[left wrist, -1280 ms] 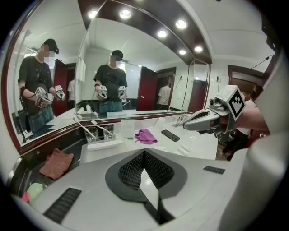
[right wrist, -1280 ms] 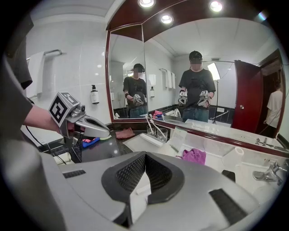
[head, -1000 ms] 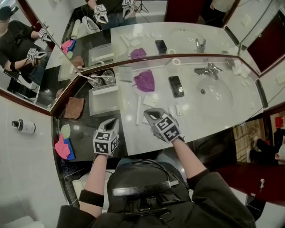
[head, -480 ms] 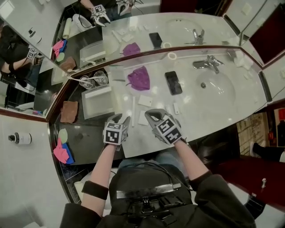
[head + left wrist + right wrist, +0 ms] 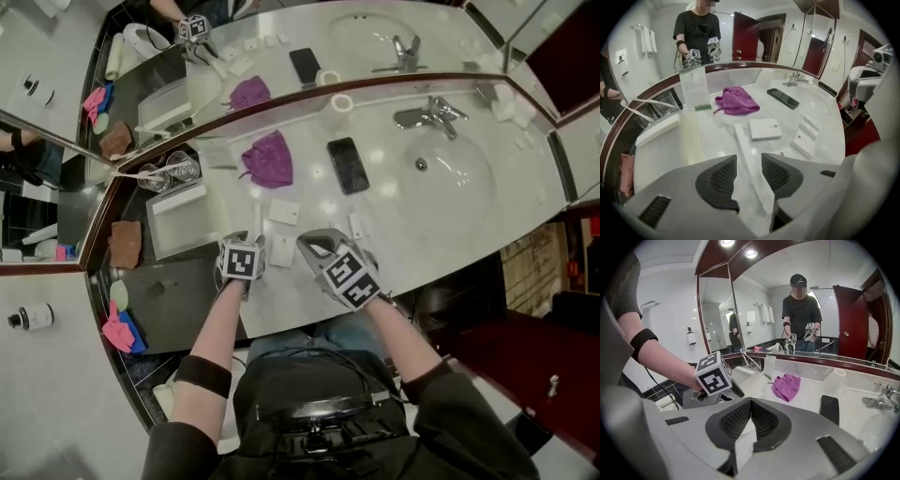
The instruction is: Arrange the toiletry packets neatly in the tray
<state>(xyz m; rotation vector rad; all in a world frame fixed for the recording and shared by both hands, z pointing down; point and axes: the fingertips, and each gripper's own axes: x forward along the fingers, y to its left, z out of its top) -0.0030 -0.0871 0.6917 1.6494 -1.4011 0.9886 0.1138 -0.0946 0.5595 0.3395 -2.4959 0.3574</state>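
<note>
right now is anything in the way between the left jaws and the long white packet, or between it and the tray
Nothing visible. The jaws of the left gripper have just been opening, and the long white packet lies between them, ungripped. From there to the tray on its left is only bare counter.

Left gripper jaws just opened, packet between; right gripper closed.

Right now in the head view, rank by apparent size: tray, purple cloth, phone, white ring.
1. tray
2. purple cloth
3. phone
4. white ring
All four sit on the same counter at similar range, so nearness barely skews this. Cloth over phone is the closest call.
</note>
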